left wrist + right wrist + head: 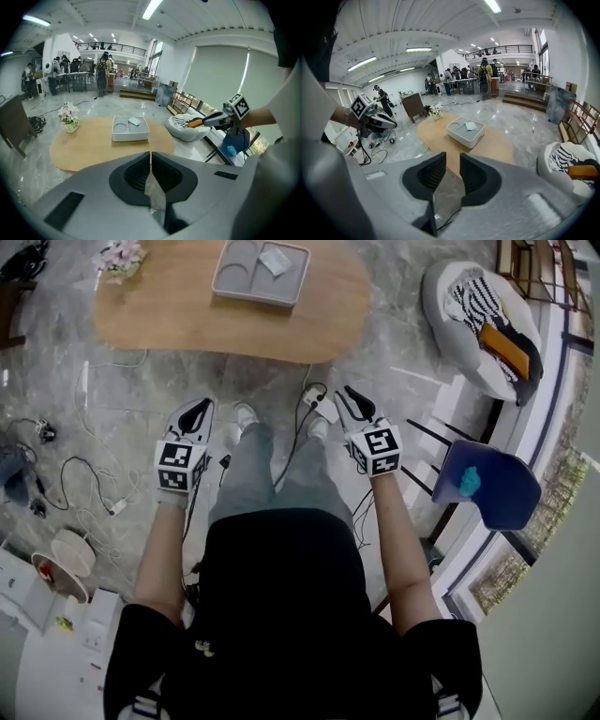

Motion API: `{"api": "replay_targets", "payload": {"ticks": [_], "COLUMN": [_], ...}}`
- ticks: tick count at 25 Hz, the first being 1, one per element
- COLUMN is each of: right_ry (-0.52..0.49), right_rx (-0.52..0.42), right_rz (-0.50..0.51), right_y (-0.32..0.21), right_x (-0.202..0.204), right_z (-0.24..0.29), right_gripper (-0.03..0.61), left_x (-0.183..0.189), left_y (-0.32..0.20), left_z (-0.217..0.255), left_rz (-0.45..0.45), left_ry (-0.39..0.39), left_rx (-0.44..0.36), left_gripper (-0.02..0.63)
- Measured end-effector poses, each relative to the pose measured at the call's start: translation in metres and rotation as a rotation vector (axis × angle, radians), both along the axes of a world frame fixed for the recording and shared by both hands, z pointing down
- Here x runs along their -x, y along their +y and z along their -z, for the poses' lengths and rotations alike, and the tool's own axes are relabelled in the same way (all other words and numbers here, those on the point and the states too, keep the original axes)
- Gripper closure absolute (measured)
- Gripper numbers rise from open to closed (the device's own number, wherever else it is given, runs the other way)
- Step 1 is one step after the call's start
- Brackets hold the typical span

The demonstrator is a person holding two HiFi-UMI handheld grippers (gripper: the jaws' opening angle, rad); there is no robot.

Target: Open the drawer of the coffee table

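A pale honey-wood oval coffee table (pixel 169 324) bears a light grey rectangular tray (pixel 253 296) above a grey-veined marble floor (pixel 56 371). Nearby — black-and-white striped cloth (pixel 476 294) on a white rounded beanbag (pixel 436 306), and a deep blue chair seat (pixel 511 493).

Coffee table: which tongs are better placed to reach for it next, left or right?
Right, probably. The right tongs stand open and empty, while the left tongs are shut and would need opening first. In the head view both hang about equally short of the coffee table.
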State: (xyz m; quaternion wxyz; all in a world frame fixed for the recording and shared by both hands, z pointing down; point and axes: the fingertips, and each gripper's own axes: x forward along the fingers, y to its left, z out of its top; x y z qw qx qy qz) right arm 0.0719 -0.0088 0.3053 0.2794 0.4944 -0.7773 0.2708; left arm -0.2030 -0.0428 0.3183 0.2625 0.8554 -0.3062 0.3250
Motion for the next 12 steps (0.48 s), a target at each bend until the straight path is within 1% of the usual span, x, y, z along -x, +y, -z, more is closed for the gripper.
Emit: {"api": "replay_targets", "payload": {"ticks": [2,8,10,12], "right_ry": [0.020,0.036,0.046,0.055], "right_rx": [0.023,0.066,0.082,0.097], "right_rz": [0.004,0.014,0.025,0.031], "right_y": [-0.001,-0.008,-0.009,-0.010], "right_x": [-0.001,-0.009,-0.011,-0.012], "right_z": [-0.021,-0.082,-0.104,-0.126], "right_gripper": [0.485,0.483,0.483,0.482], "left_x": [-0.003,-0.013,-0.017,-0.020], "left_y": [-0.003,-0.016,-0.021,-0.022], "left_z": [-0.021,-0.086,-0.105,-0.126], "left_rz": [-0.020,-0.108,-0.115,-0.119], "left_ry": [-0.011,-0.058,-0.057,-0.061], "left_rx": [0.012,0.015,0.008,0.020], "left_gripper": [0.598,0.598,0.597,0.597]}}
